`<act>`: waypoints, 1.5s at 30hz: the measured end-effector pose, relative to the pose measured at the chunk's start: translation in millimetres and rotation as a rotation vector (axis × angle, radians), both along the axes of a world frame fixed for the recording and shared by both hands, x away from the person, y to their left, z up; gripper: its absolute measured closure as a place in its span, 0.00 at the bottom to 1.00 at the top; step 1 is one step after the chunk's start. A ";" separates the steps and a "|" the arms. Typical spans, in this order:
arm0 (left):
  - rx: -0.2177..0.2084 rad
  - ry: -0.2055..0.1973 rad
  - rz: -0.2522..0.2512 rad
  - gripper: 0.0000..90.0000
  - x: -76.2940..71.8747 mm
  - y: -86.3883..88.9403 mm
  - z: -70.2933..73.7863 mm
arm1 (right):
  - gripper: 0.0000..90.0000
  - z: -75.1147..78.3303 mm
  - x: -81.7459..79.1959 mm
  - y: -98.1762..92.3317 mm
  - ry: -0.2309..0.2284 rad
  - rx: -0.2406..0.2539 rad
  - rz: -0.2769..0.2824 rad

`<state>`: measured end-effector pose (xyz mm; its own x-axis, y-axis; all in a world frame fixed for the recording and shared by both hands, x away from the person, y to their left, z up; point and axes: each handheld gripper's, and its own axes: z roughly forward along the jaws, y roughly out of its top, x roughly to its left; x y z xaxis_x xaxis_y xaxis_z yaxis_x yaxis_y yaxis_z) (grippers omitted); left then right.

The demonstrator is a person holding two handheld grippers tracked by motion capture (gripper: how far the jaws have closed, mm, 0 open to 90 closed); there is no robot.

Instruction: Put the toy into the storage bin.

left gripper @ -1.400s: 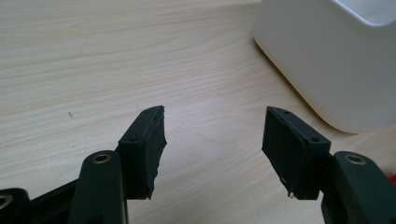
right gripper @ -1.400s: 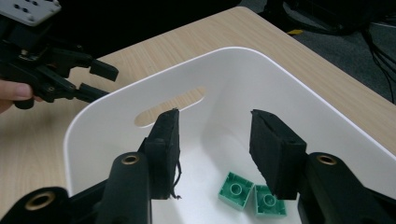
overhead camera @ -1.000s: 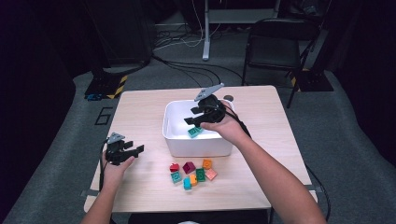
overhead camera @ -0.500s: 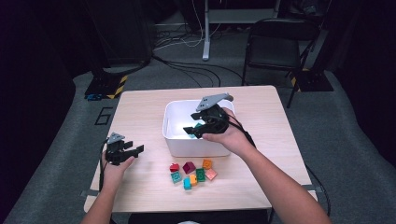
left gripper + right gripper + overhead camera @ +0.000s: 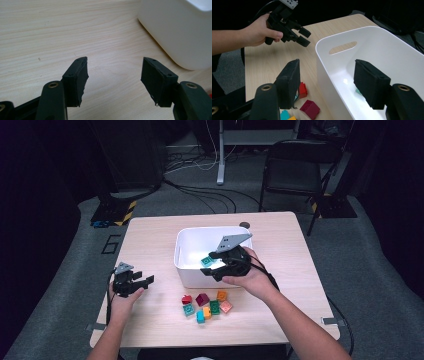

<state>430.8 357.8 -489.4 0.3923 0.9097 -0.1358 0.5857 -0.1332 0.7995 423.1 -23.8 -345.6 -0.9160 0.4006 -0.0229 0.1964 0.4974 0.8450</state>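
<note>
High view: on the wooden table (image 5: 150,240) the white bin (image 5: 186,251) holds a teal block (image 5: 206,261). The right gripper (image 5: 209,264), over the bin's near wall, has just been opening, empty. The left gripper (image 5: 149,280) rests wide and empty. Loose toy blocks (image 5: 206,305) lie before the bin.

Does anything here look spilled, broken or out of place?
Nothing stands out. The white bin sits upright with a teal block inside, and the other blocks lie in a tidy cluster on the table.
</note>
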 end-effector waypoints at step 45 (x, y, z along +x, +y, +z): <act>0.016 -0.005 -0.002 0.41 -1.4 -2.6 0.1 | 0.41 -101.7 -33.1 -5.0 0.063 -0.025 -0.042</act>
